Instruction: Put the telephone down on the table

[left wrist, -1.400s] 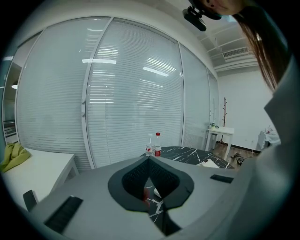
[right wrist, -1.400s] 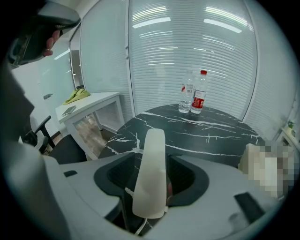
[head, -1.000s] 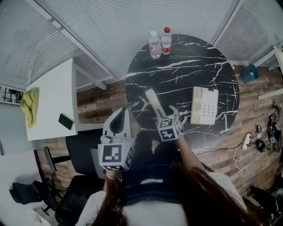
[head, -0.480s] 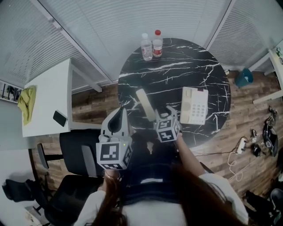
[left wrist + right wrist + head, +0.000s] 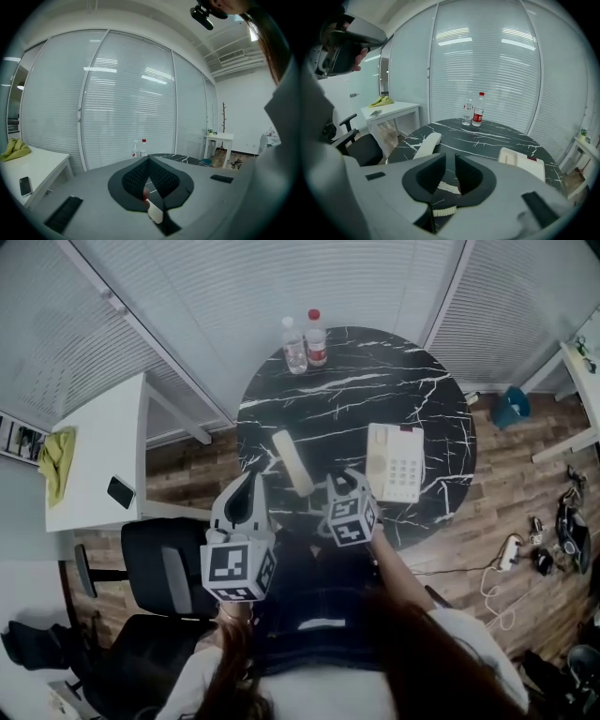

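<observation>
Peering past our right gripper (image 5: pixel 450 160), jaws just closing, narrow and empty, we see the handset (image 5: pixel 427 144); our left gripper (image 5: pixel 149 160), pinched together, shows bottles (image 5: pixel 143 149).

1. Round black marble desk (image 5: pixel 375 395) is carrying a cream telephone base (image 5: pixel 395 461) at the right. The handset (image 5: pixel 292 462) is lying slantwise to its left, apart from it.
2. Clear bottle (image 5: pixel 294 345) and red-capped bottle (image 5: pixel 317 337) are standing side by side at the far rim.
3. Right tongs (image 5: pixel 345 482) are hovering at the near rim, between handset and base and touching neither. The jaws have just been closing, with nothing between them.
4. Left tongs (image 5: pixel 248 482) are hanging beside the desk's left edge, above a black chair (image 5: pixel 155 568).
5. White side desk (image 5: pixel 94 427) is bearing a yellow cloth (image 5: pixel 56 465) and a dark phone (image 5: pixel 120 492).
</observation>
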Demonstrator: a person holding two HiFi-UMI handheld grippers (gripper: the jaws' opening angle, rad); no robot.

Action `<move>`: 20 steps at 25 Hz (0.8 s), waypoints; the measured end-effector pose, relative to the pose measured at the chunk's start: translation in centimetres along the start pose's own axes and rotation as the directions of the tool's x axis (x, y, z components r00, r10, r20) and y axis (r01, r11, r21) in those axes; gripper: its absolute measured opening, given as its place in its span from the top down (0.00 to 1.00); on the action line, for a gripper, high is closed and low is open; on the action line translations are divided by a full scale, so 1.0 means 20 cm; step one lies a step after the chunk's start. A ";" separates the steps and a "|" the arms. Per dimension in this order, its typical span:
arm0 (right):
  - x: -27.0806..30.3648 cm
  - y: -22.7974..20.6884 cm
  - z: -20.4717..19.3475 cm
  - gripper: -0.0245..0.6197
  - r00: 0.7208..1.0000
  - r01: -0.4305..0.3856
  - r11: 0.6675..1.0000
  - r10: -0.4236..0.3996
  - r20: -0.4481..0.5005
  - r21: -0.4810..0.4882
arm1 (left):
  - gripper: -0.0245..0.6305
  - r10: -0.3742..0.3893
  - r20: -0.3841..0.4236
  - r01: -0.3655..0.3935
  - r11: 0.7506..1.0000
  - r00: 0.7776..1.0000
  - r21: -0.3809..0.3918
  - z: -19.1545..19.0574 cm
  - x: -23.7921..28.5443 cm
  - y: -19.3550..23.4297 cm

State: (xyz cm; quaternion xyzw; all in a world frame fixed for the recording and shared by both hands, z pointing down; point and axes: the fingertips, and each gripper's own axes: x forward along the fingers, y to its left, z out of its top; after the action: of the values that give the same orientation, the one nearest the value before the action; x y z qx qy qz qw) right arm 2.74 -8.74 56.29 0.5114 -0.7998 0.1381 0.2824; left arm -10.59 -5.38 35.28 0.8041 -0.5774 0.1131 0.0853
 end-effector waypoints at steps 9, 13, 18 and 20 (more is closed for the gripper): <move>-0.05 -0.07 0.00 0.95 0.999 0.038 0.999 -0.039 0.029 0.033 | 0.96 -0.026 0.000 0.026 0.999 1.000 0.026 0.01 -0.01 -0.09; -0.07 -0.09 0.00 0.95 0.998 0.055 0.998 -0.056 0.034 0.035 | 0.96 -0.037 0.004 0.037 0.999 0.999 0.037 0.02 -0.02 -0.09; -0.13 -0.10 0.01 0.96 0.995 0.080 0.995 -0.083 0.052 0.053 | 0.96 -0.050 0.004 0.050 0.998 0.999 0.029 0.01 -0.06 -0.09; -0.17 -0.10 0.00 0.96 0.993 0.091 0.993 -0.096 0.065 0.075 | 0.96 -0.059 0.003 0.059 0.998 0.998 0.026 -0.01 -0.09 -0.09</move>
State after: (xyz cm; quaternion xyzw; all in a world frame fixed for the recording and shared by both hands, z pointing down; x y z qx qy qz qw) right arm 5.55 -7.05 54.13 0.5626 -0.7787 0.1356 0.2424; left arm -9.48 -3.15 34.97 0.8221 -0.5520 0.1162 0.0770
